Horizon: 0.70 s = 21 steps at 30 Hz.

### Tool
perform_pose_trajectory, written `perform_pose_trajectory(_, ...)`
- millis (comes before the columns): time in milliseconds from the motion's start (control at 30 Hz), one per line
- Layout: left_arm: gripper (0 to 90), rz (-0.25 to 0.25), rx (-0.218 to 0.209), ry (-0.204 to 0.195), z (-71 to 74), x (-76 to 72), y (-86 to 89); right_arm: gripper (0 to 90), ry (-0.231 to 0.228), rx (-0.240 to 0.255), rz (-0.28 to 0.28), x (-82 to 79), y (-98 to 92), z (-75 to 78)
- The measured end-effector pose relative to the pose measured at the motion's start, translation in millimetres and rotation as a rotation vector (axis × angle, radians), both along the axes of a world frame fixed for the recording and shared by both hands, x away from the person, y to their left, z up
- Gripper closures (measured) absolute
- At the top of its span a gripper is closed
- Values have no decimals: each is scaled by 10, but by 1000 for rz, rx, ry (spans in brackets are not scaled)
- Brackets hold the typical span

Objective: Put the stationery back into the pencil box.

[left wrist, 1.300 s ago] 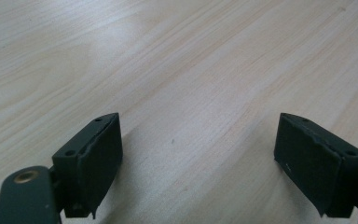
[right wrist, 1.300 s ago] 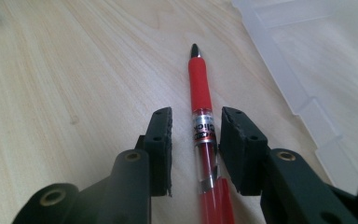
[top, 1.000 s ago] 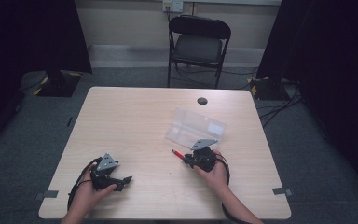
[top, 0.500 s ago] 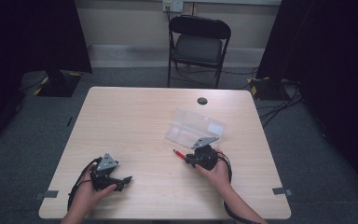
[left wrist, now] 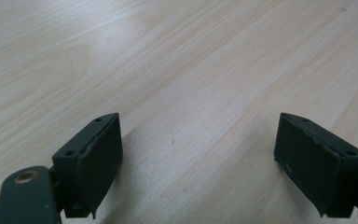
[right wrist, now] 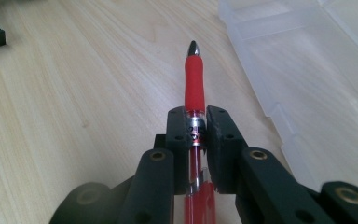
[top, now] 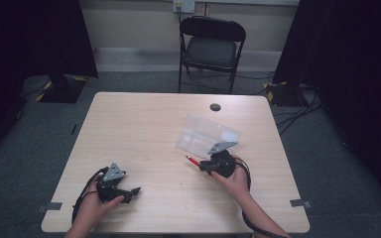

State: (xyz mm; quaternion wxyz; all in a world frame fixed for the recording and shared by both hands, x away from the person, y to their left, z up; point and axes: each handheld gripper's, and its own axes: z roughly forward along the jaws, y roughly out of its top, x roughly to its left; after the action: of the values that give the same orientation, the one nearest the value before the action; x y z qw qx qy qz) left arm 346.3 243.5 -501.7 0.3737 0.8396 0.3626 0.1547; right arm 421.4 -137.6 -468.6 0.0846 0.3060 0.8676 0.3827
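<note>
Light wood-grain table (top: 144, 129) being set on grey carpeted floor (top: 39, 134), black folding chair (top: 212, 47) being placed beyond its far edge, pale wall (top: 129, 22) being flanked by dark curtains (top: 30, 39), cables (top: 297, 106) being run across the floor at right, wall outlet (top: 184, 5) being mounted above the chair.

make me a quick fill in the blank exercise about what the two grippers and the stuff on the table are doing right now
1. The right gripper is shut on a ____ pen.
2. The left gripper has its jaws ____, with nothing between them.
3. The clear plastic case lies on the table with its lid ____.
4. Behind the table stands a folding ____.

Missing words: red; open; open; chair
</note>
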Motion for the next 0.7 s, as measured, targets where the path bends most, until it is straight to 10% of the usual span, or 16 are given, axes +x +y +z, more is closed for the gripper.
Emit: perform_pose_trajectory(700,151,0,0,0,0,0,0,802,-30,45,-23,154,-134,278)
